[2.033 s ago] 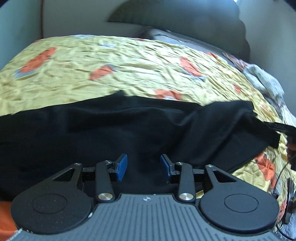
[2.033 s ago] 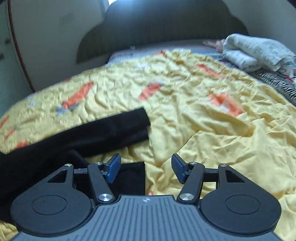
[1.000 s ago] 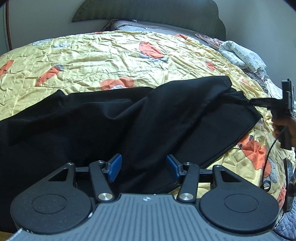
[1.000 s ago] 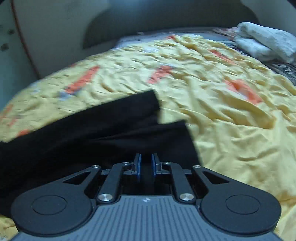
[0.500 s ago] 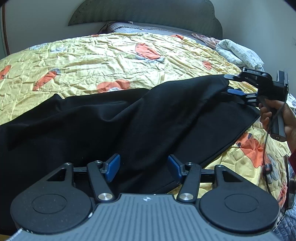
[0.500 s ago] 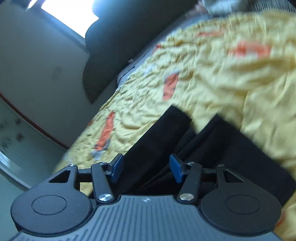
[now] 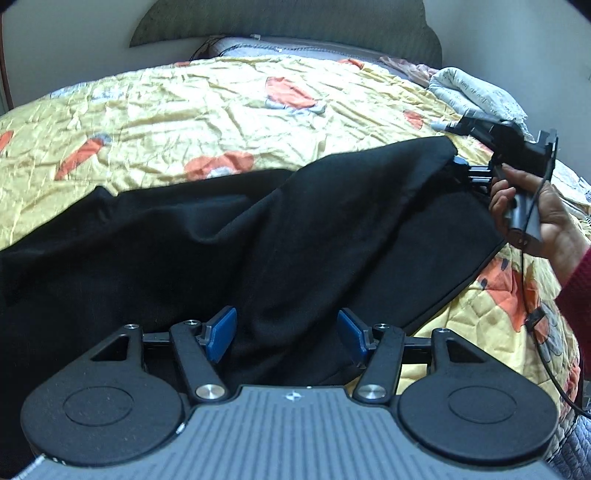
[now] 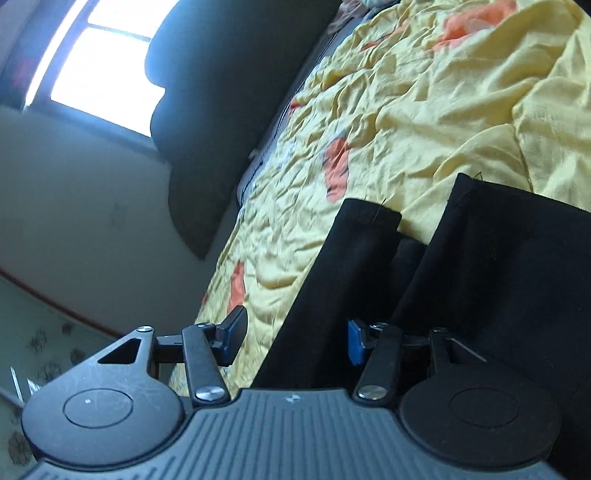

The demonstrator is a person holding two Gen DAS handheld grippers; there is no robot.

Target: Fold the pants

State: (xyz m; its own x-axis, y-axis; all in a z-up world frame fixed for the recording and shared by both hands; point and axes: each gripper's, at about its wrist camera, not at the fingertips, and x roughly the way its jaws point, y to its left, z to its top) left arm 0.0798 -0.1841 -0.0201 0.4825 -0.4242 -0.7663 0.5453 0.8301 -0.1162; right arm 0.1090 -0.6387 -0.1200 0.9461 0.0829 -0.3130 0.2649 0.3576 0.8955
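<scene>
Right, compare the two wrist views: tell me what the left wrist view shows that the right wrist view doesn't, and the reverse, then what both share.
Only the left wrist view shows the person's hand gripping the right gripper at the far pant end, a pale folded cloth beyond, and the open left gripper over the fabric.

Only the right wrist view shows the bright window and the two leg hems side by side, one leg between the right gripper's open fingers.

Both show the black pants, yellow bedspread and dark headboard.
</scene>
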